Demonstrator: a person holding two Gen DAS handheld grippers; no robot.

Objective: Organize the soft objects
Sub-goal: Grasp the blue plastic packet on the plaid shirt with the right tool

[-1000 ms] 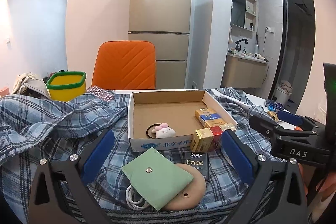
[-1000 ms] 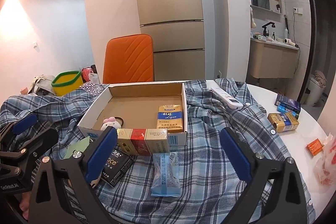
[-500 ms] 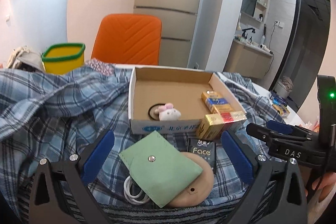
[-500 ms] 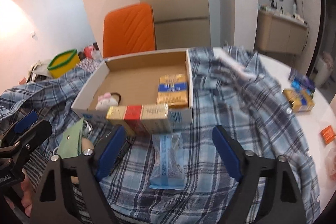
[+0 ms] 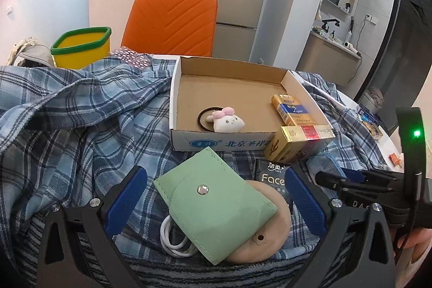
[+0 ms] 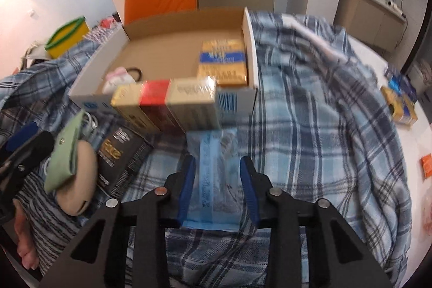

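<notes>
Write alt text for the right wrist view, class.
The right tongs have just been closing around a blue plastic packet lying on a plaid shirt. Beyond stands an open cardboard box, cartons leaning against its front.

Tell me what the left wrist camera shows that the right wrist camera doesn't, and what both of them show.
Only the left wrist view shows the left gripper head-on, jaws wide around the green pouch, and the bunny hair tie sharply.

Only the right wrist view shows the right gripper, whose jaws have just been closing, with the blue packet between its pads, plus an orange item on bare tabletop.

Both show the cardboard box, the gold-and-red carton against its front, the black Face pack, the plaid shirt and the orange chair.
</notes>
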